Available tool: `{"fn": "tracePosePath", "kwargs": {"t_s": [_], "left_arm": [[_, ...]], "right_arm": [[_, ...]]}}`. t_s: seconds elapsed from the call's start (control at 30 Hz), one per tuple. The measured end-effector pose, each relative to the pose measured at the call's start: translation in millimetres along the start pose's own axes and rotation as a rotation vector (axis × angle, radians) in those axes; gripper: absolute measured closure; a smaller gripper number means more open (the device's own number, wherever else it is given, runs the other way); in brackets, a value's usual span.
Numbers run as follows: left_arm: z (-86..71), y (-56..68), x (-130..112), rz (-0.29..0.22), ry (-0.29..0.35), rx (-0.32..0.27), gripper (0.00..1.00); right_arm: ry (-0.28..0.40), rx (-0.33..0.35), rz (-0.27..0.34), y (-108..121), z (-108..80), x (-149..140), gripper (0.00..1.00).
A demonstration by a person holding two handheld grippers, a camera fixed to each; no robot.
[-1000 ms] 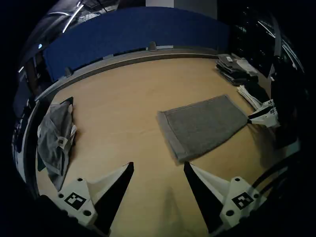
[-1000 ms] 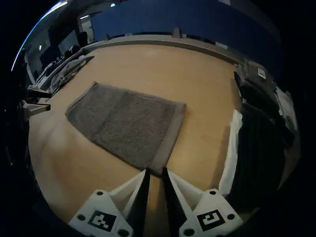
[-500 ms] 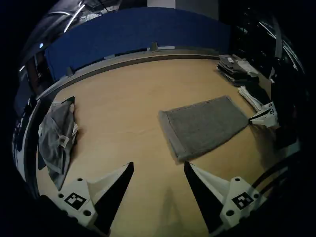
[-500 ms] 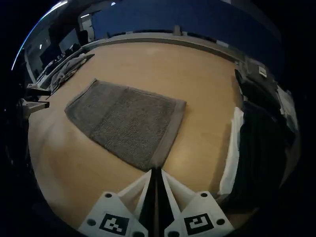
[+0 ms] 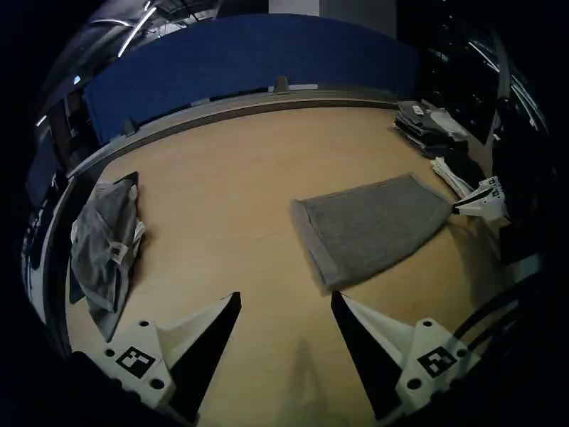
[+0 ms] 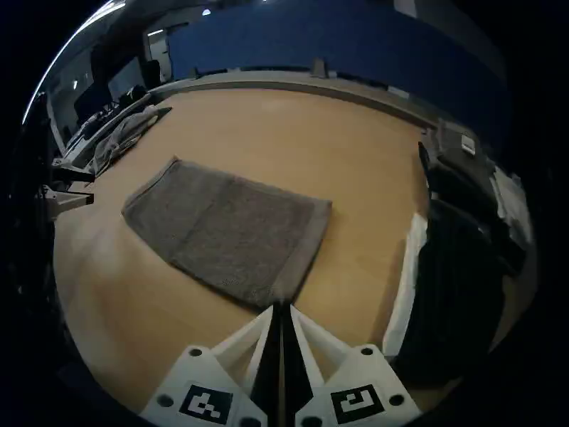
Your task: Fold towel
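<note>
Wooden table [image 5: 235,178], blue partition [image 5: 249,57] along the far edge at 12 o'clock, dim light. Right gripper [image 6: 281,307]: fingers pressed together with no gap to be seen, tips on the near hemmed corner of the towel [image 6: 227,228]; it reads as a pinch on that corner. Left gripper [image 5: 284,294]: fingers spread wide, nothing between them, hovering over bare wood. In the left gripper view the towel's nearest corner lies just past the right-hand fingertip, at about 1 o'clock, apart from it. Towel lies flat as one grey rectangle mid-table, hem band along one short side; in the right gripper view it runs from 12 toward 10 o'clock. Cannot tell whether it is already doubled. Loose grey cloth pile [image 5: 103,242] at 9 o'clock in the left gripper view; stack of dark folded clothes [image 6: 462,270] at 3 o'clock in the right gripper view. Progress, as judged: early. One corner taken, second corner not yet gripped, no edge carried over, fold left to make.
</note>
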State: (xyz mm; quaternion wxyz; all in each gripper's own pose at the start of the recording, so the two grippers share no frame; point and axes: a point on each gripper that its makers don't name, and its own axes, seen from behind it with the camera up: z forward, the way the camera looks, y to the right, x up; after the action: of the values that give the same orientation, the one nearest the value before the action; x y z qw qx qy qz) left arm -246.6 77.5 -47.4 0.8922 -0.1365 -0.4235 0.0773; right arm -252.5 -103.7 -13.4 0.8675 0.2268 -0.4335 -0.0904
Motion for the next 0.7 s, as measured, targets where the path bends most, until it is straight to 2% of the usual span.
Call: {"fn": "tracePosePath", "kwargs": {"t_s": [0.33,0.7], "left_arm": [[-6.0,-8.3,2.7,-0.010,0.010,0.010,0.06],[-15.1,-23.0,8.2,-0.044,0.043,0.027,0.06]], "right_arm": [[0.064,0.027,-0.060,-19.1,-10.1,47.0,0.99],[0.114,0.062,-0.134,-49.0,-5.7,96.0,0.99]]}}
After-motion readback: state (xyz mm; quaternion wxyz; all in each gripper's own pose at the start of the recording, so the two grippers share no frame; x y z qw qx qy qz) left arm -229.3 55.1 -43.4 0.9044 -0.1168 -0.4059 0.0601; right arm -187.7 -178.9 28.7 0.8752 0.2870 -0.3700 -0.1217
